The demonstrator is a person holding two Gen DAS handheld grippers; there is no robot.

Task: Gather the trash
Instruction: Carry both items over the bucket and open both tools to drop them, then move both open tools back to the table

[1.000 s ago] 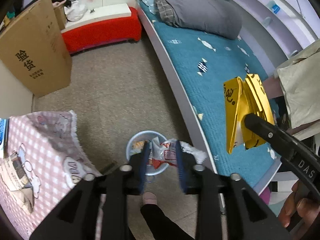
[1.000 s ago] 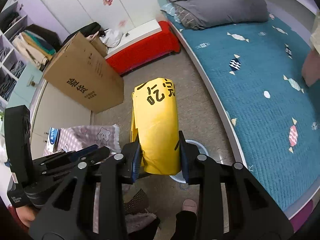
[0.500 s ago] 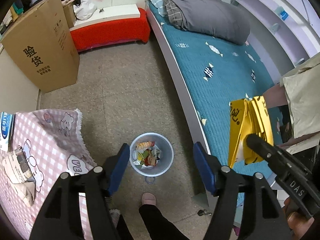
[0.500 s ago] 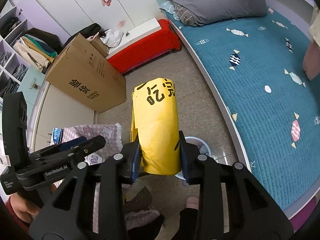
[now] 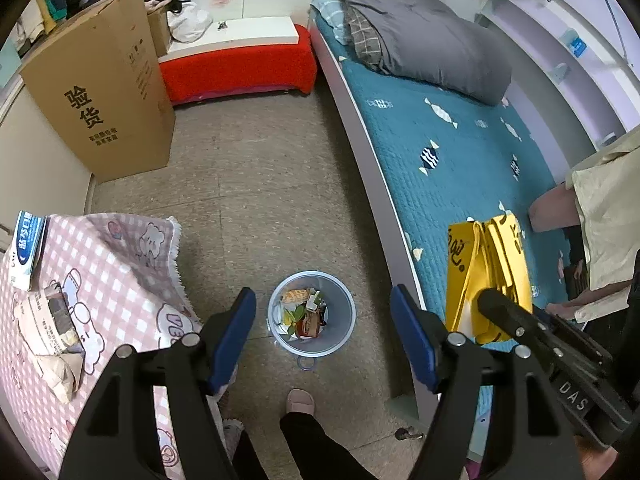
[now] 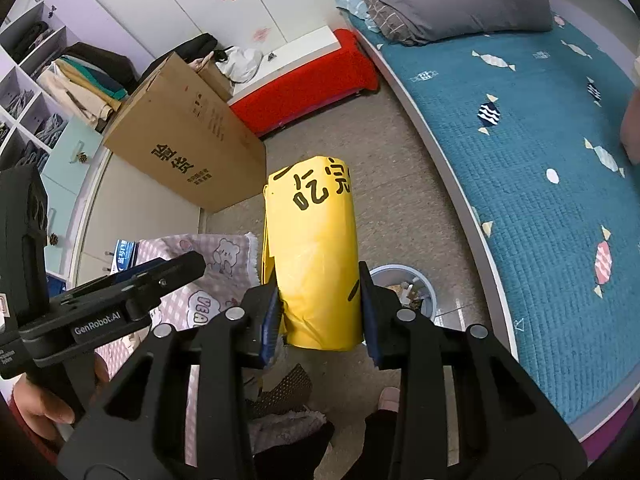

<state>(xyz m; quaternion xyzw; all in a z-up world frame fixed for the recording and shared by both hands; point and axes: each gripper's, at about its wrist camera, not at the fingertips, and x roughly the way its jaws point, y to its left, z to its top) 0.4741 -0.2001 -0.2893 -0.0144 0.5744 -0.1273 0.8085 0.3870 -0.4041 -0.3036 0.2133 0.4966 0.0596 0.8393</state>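
A small light-blue trash bin [image 5: 312,314] with several wrappers inside stands on the floor between the table and the bed. My left gripper [image 5: 323,312] is wide open and empty, high above the bin. My right gripper [image 6: 319,300] is shut on a folded yellow bag [image 6: 314,256] with black lettering, held above the floor. The bag also shows at the right of the left wrist view [image 5: 486,272]. The bin's rim peeks out beside the bag in the right wrist view [image 6: 404,284].
A table with a pink checked cloth [image 5: 100,280] holds crumpled paper [image 5: 52,332] and a blue packet [image 5: 28,248]. A bed with a teal cover [image 5: 440,160] lies to the right. A cardboard box [image 5: 104,108] and red bench [image 5: 236,68] stand at the back. A person's foot [image 5: 300,400] is near the bin.
My left gripper has opened and let go of a wrapper, which fell into the bin, and it has risen higher. The right gripper still holds the yellow bag.
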